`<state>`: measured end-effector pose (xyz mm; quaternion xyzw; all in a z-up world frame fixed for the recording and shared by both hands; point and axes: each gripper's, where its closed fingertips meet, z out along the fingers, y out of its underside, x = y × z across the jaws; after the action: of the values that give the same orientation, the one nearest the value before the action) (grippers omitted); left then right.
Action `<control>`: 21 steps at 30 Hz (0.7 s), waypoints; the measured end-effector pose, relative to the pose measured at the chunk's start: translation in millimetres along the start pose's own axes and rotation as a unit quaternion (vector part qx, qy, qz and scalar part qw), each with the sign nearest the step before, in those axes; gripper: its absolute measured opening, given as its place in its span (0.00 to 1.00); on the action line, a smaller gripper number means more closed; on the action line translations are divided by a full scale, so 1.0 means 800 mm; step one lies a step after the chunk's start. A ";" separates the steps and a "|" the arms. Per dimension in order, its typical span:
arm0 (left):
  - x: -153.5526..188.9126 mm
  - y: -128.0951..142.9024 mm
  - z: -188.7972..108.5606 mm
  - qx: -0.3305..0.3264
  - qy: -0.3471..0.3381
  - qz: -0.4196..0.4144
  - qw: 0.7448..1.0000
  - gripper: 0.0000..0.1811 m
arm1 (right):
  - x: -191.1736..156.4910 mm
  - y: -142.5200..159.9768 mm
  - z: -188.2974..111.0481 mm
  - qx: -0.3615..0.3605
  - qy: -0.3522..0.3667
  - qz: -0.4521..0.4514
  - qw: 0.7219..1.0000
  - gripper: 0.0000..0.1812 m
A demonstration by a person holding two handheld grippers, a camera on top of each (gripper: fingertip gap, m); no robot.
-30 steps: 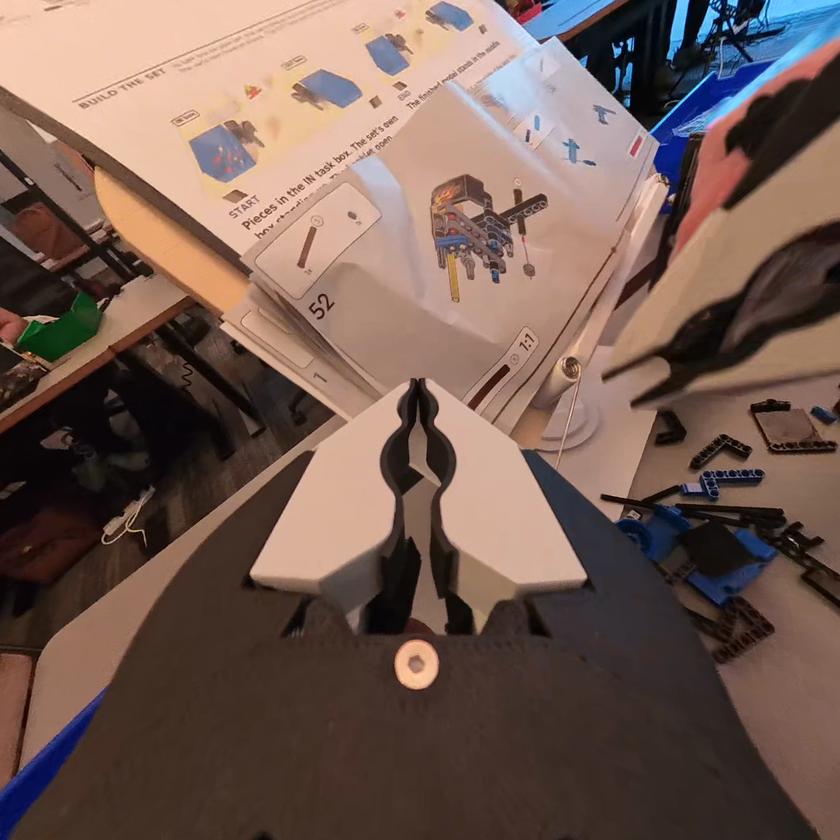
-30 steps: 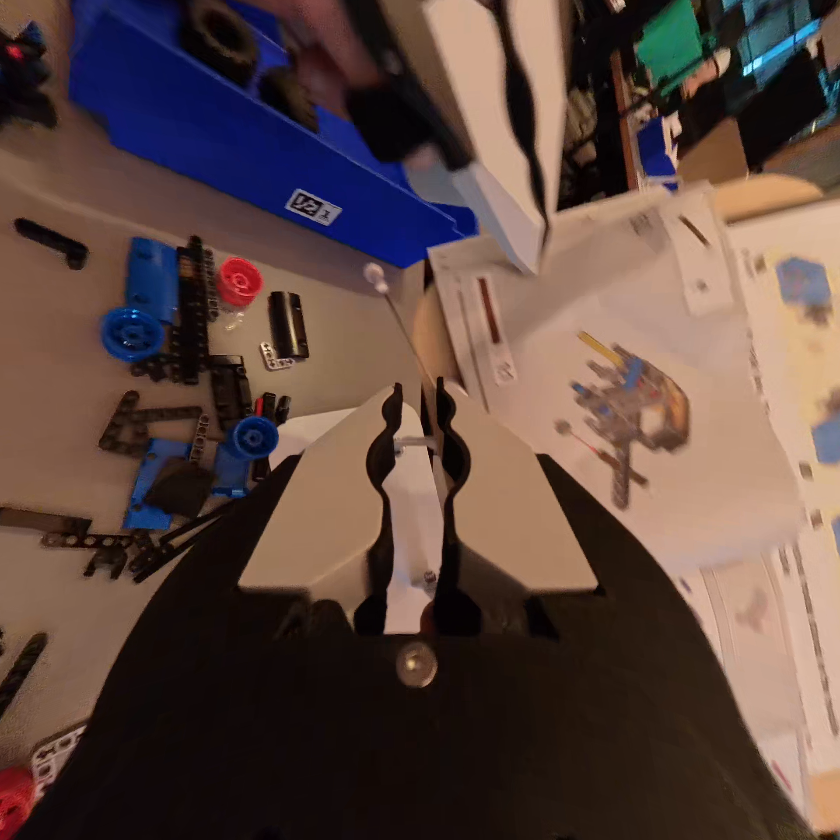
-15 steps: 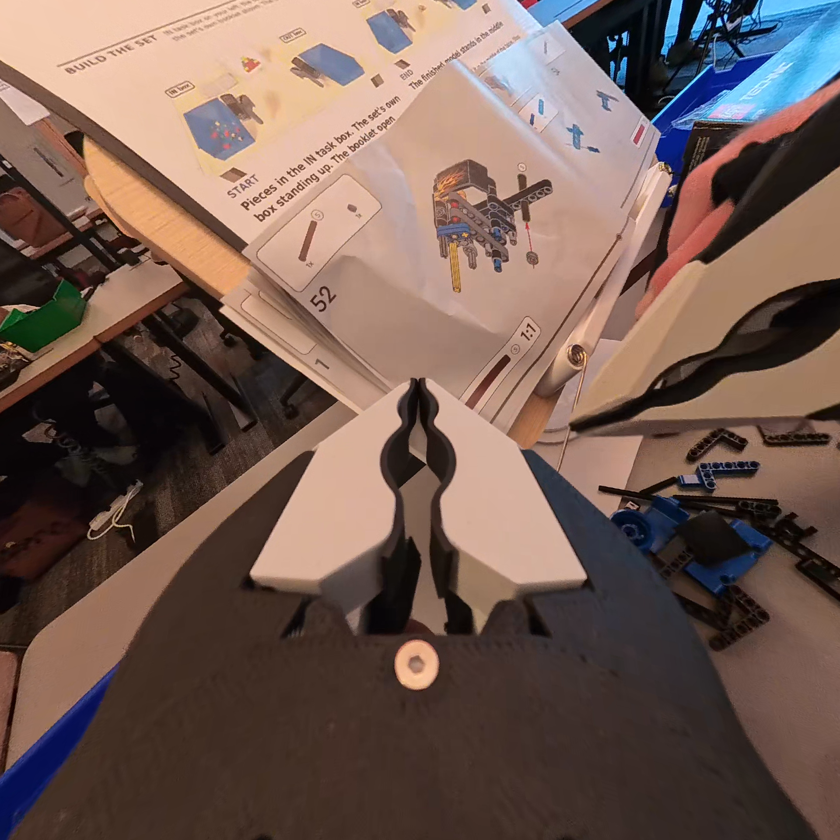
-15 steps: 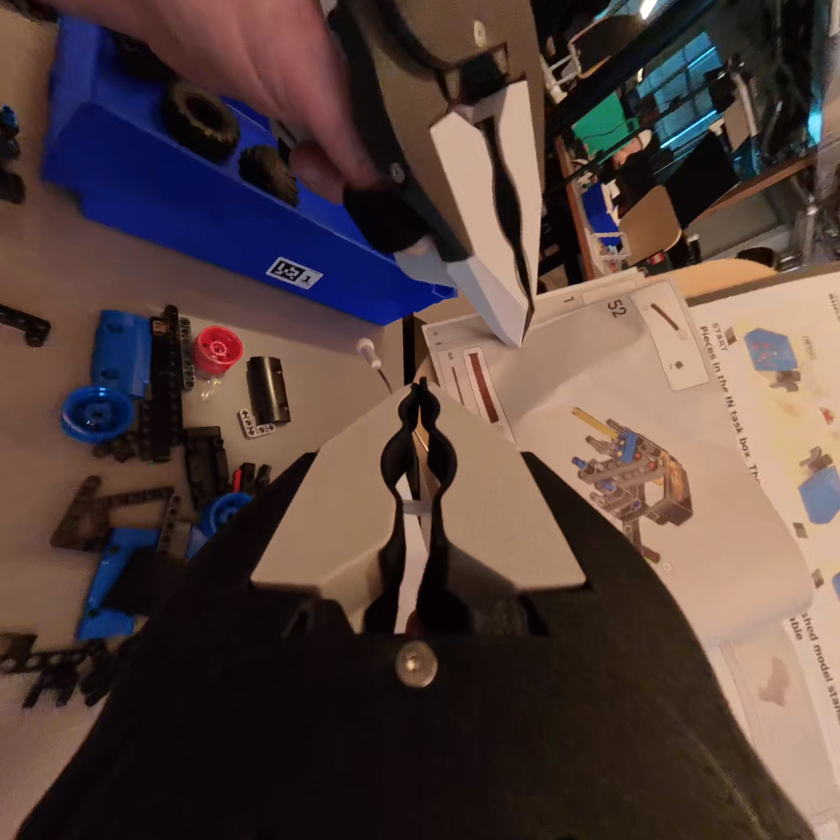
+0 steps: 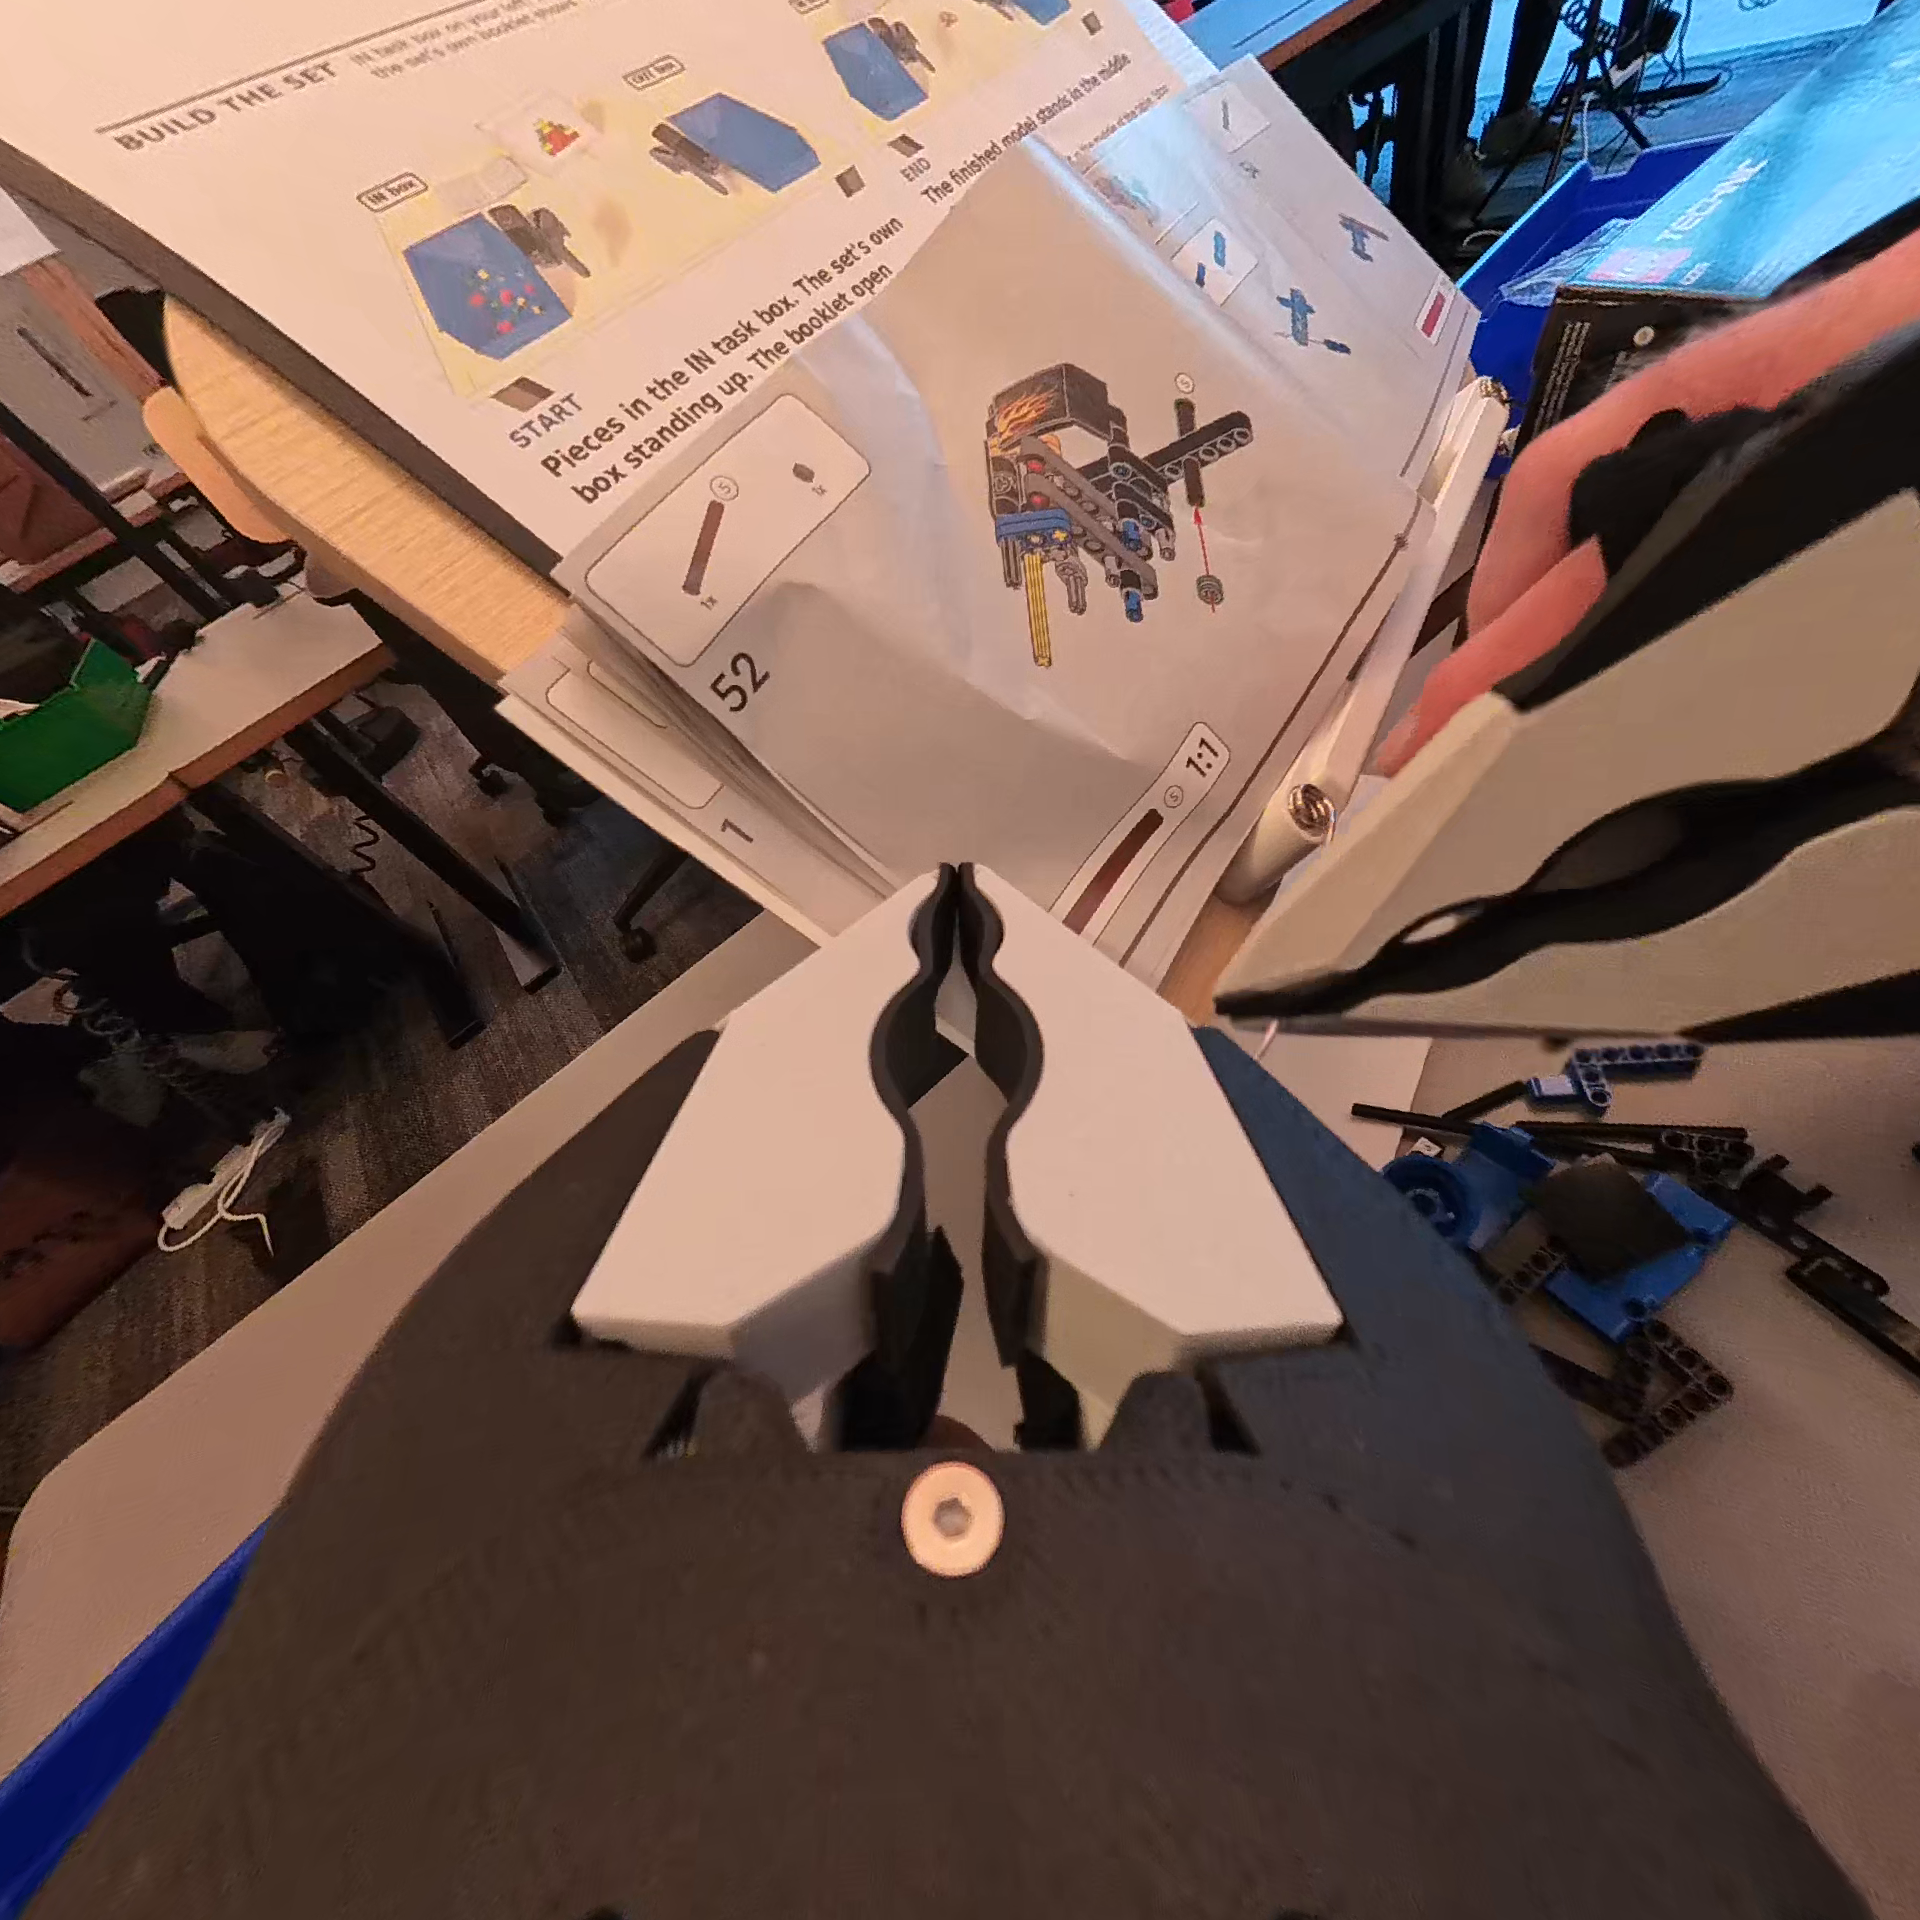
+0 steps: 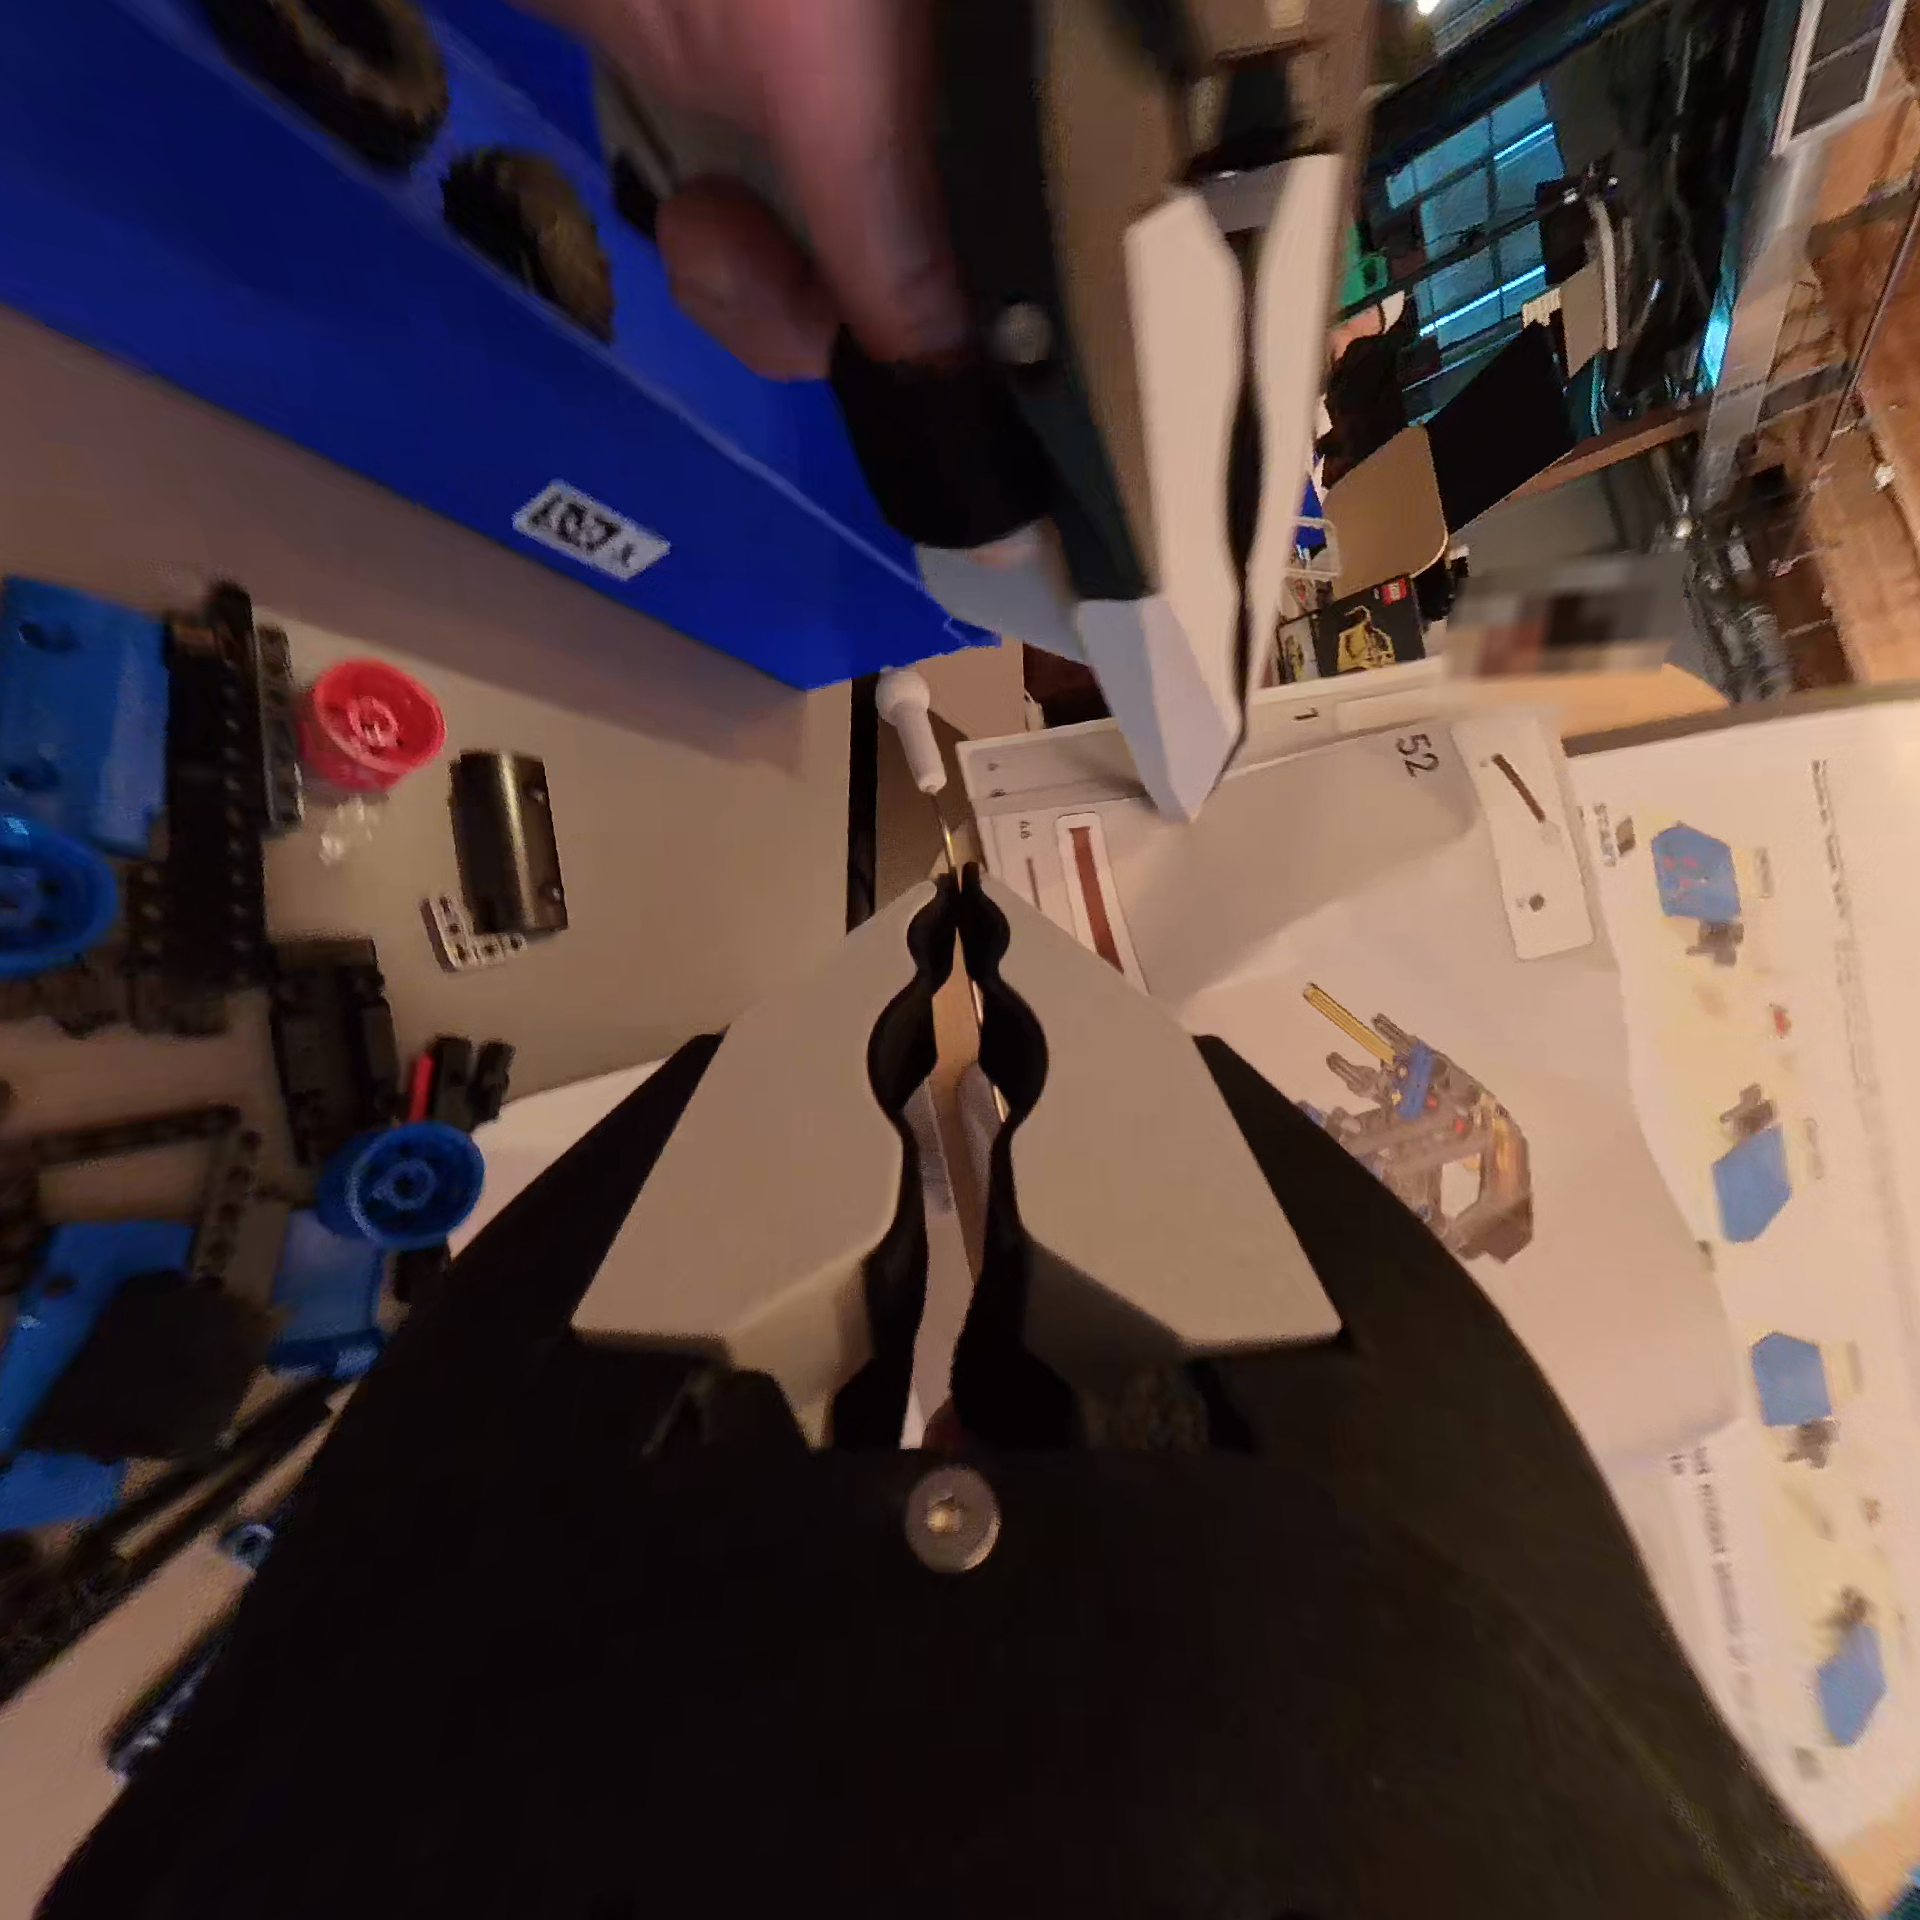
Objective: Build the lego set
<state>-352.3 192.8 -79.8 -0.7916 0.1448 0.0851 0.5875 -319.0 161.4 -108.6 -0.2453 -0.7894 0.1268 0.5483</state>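
Both tongs closed at the open booklet, loose lego pieces on the table.

In the left wrist view, desks and dark floor lie beyond the table edge at far left. The left tongs sit with tips pressed together and empty, just before the propped booklet, which leans on a printed sheet. Right of them, the right tongs cross in front of the booklet stand, blocking it, a hand behind. Blue and black pieces lie scattered at far right. In the right wrist view, the right tongs' tips meet on a thin wire by the blue bin.
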 end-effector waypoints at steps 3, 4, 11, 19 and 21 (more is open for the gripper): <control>0.000 0.000 0.000 0.004 0.007 -0.006 1.000 0.00 | 0.012 -0.004 -0.003 0.027 0.002 0.085 0.996 0.00; 0.000 0.000 0.000 0.005 0.009 -0.009 1.000 0.00 | 0.016 -0.004 -0.003 0.034 0.005 0.110 0.993 0.00; -0.005 -0.003 -0.004 0.031 0.033 -0.067 0.997 0.00 | 0.033 0.001 0.004 0.057 0.009 0.273 0.960 0.00; -0.010 -0.008 -0.003 0.041 0.033 -0.090 0.995 0.00 | 0.040 0.004 0.004 0.076 0.019 0.347 0.935 0.00; -0.011 -0.009 -0.004 0.044 0.033 -0.101 0.993 0.00 | 0.041 0.004 0.004 0.084 0.020 0.364 0.927 0.00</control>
<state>-358.7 192.5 -69.7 -0.7778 0.0872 -0.0075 0.6224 -330.3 181.5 -84.8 -0.4713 -0.6211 0.3784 0.4989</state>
